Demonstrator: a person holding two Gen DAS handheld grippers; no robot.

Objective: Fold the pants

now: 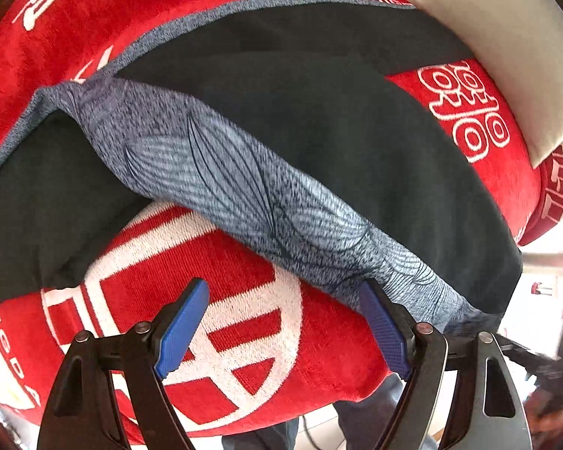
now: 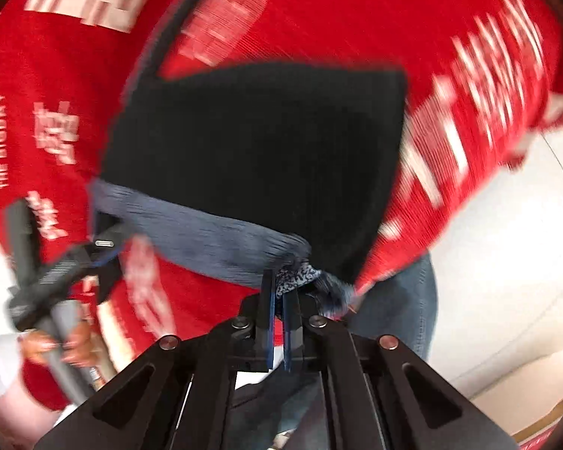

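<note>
Dark pants (image 1: 319, 112) with a grey-blue patterned waistband (image 1: 244, 187) lie on a red blanket (image 1: 206, 337) with white lettering. My left gripper (image 1: 283, 288) hangs above the blanket at the waistband's near edge, its blue pads wide apart with nothing between them. Its right pad (image 1: 383, 322) sits just beside the waistband. In the blurred right wrist view, my right gripper (image 2: 279, 288) is shut on a bunched end of the waistband (image 2: 206, 232), with the black pants (image 2: 262, 150) spread beyond it. The left gripper's body (image 2: 56, 273) shows at the left, held by a hand (image 2: 63, 348).
A pale cushion (image 1: 506, 56) lies on the blanket at the far right. The blanket's edge drops off close to me, and a person's jeans (image 2: 401, 311) stand against it. A light floor (image 2: 506, 262) lies to the right.
</note>
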